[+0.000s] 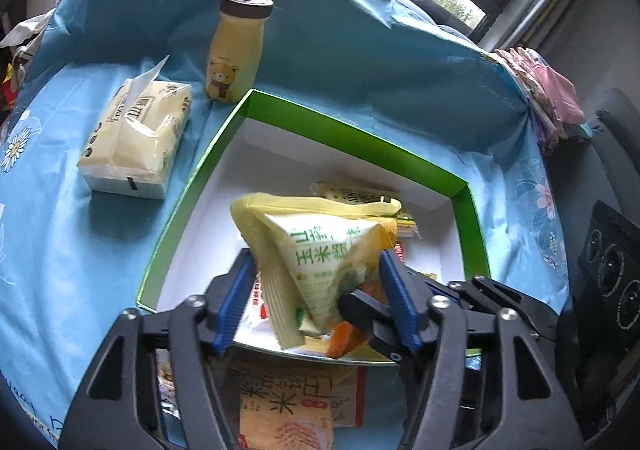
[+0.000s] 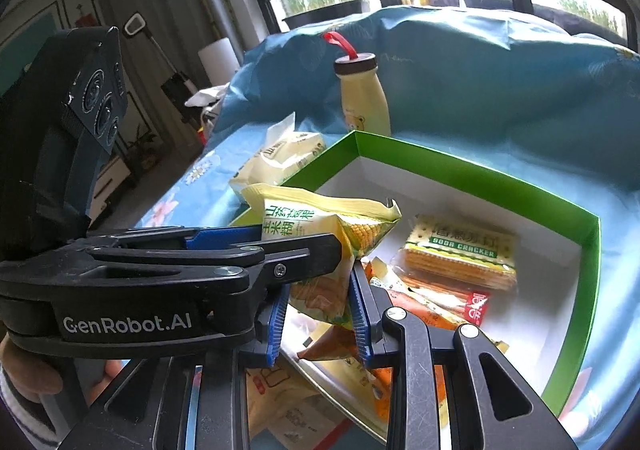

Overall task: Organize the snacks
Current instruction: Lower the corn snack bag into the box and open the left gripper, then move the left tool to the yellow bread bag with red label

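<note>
The yellow snack bag (image 1: 320, 250) hangs over the green box (image 1: 360, 137), which sits on the blue cloth (image 1: 60, 230); the left gripper (image 1: 316, 290) has its blue pads spread on both sides of the bag, and I cannot tell if they touch it; the right gripper (image 2: 320, 314) pinches the bag's bottom; a cracker pack (image 2: 460, 254) lies inside the box; a tissue pack (image 1: 136, 137) and yellow bottle (image 1: 236, 53) stand beside it.

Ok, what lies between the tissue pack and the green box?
Only bare blue cloth separates the tissue pack and the green box, seen plainly in the left wrist view.
</note>
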Tool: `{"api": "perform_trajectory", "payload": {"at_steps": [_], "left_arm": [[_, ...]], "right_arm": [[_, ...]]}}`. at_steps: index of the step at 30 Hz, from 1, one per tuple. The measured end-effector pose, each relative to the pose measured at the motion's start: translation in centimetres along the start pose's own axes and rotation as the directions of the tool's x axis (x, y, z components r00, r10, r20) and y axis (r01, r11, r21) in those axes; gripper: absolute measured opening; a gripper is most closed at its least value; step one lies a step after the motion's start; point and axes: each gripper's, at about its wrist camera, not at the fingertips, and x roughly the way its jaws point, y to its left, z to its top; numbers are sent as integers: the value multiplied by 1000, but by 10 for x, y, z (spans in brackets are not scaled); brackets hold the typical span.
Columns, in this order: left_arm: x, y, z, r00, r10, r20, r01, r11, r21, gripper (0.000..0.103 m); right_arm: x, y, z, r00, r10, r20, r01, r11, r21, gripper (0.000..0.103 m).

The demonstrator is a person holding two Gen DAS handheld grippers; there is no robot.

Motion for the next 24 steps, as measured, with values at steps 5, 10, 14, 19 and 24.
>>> {"api": "perform_trajectory", "payload": {"at_steps": [5, 10, 14, 19, 24], "left_arm": [[-5, 6, 0, 1000, 11, 12, -11, 1000, -20, 81], [-17, 9, -3, 999, 31, 33, -31, 999, -11, 87], [-29, 11, -13, 998, 49, 33, -49, 999, -1, 87], [-41, 14, -30, 997, 77, 26, -77, 997, 13, 88], [-52, 18, -51, 996, 82, 20, -82, 997, 8, 88]], "right_arm": [[-7, -5, -1, 999, -35, 11, 35, 999, 11, 42], [-22, -14, -6, 998, -55, 31, 54, 998, 45, 44], [-41, -23, -18, 997, -55, 51, 51, 996, 78, 47], [-65, -30, -38, 997, -49, 66, 40, 991, 124, 51], [-80, -33, -61, 998, -49, 50, 40, 986, 160, 51]]}}
